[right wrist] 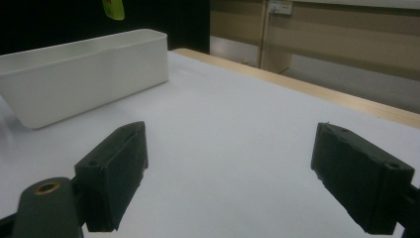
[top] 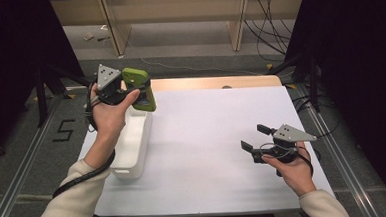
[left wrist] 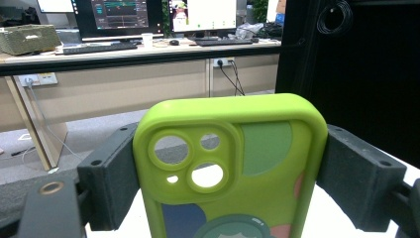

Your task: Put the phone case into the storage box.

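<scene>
A lime-green phone case [top: 141, 87] with camera cut-outs and coloured shapes is held upright above the far end of a white rectangular bin [top: 132, 141]. My left gripper [top: 130, 89] is shut on the phone case [left wrist: 230, 168], its black pads [left wrist: 111, 178] pressing both long edges. My right gripper [top: 255, 138] rests low over the table's right side, open, with nothing between its pads [right wrist: 116, 173]. In the right gripper view the white bin [right wrist: 84, 74] stands at the far left, and a corner of the green case [right wrist: 113, 9] hangs above it.
The table is covered by a white sheet [top: 207, 138], with a wooden edge [top: 214, 82] at the far side. Dark frames and cables stand on both sides. Desks with monitors [left wrist: 119, 15] lie beyond the table.
</scene>
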The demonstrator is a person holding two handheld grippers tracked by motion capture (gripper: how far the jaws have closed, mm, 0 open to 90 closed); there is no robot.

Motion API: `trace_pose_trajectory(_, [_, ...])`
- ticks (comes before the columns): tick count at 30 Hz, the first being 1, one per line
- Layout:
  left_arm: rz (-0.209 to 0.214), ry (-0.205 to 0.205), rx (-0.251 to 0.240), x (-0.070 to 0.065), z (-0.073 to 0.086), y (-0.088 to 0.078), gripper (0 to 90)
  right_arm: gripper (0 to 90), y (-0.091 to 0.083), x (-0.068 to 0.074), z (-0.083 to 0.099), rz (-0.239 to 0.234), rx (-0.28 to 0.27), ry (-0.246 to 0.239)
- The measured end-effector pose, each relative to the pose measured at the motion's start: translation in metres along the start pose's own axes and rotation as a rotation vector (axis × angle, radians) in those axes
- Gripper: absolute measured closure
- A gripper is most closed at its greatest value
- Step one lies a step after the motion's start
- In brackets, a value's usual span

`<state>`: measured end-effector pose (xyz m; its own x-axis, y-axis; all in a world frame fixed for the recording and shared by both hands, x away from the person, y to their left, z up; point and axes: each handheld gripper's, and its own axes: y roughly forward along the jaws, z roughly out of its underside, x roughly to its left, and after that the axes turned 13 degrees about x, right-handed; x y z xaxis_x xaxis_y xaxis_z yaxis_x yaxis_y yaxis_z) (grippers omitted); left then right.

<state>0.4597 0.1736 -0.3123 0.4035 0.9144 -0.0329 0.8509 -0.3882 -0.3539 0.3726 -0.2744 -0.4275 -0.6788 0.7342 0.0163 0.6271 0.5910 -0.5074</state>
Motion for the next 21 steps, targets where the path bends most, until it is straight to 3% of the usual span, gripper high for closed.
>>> trace_pose_trajectory(21, [-0.012, -0.010, 0.001, 0.0063, 0.0002, 0.0000, 15.9, 15.6, 0.0001, 0.0001, -0.0001, -0.001, -0.001, 0.000])
